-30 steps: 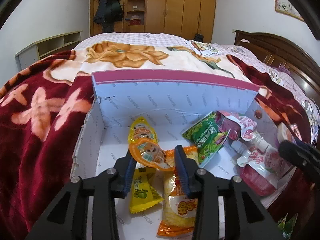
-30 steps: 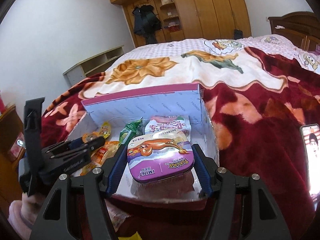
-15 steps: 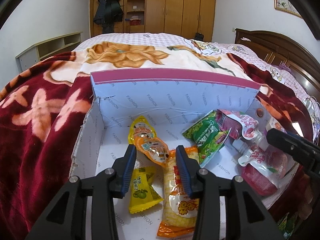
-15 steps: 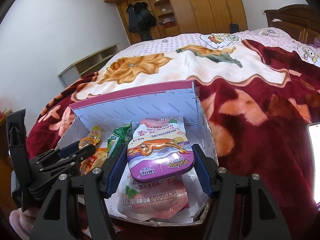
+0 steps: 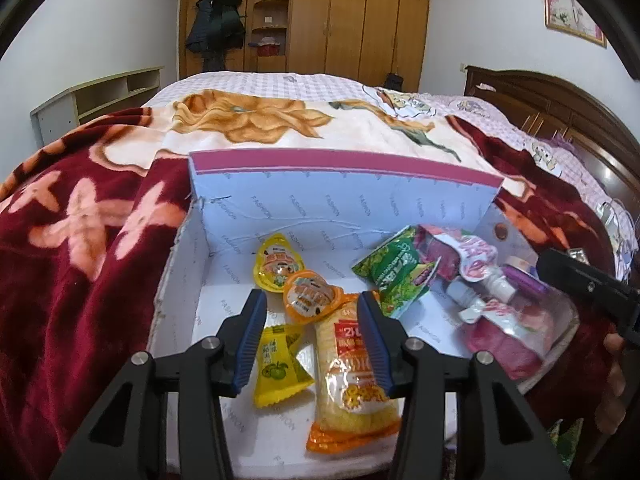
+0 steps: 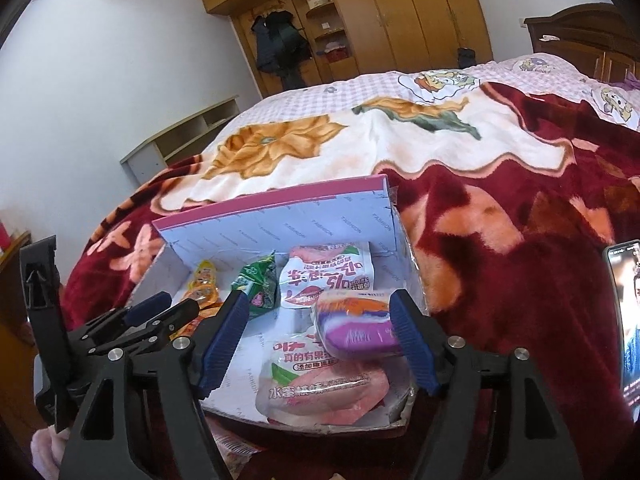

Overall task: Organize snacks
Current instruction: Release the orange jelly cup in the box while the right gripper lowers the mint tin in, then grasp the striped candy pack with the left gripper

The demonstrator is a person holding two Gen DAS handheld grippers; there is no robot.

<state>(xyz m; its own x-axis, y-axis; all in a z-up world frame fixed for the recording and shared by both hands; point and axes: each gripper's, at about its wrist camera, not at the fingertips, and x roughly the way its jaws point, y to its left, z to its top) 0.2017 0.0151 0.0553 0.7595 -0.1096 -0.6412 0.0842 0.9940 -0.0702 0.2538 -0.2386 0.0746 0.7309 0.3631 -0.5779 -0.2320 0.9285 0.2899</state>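
A white cardboard box [image 5: 340, 204] with a pink rim lies open on the bed. My left gripper [image 5: 312, 340] hovers over its near left part, jaws opening. An orange jelly cup [image 5: 310, 298] lies free just beyond the fingertips, beside a yellow jelly cup [image 5: 276, 266]. Over the box's right part [image 6: 280, 232], my right gripper [image 6: 316, 340] has its jaws opening. A blurred purple snack pack [image 6: 356, 328] tilts between them, clear of the left pad, above a pink drink pouch [image 6: 324, 388].
The box also holds a yellow candy pack [image 5: 276, 372], an orange-yellow snack bag [image 5: 352, 364], a green pack [image 5: 396, 276] and another pink pouch [image 6: 328, 280]. A phone [image 6: 626, 320] lies on the red floral blanket [image 6: 500, 260] to the right.
Both pairs of jaws have widened. The orange jelly cup left the left pads and settled on the box floor. The purple pack came loose from the right pads and tipped downward.
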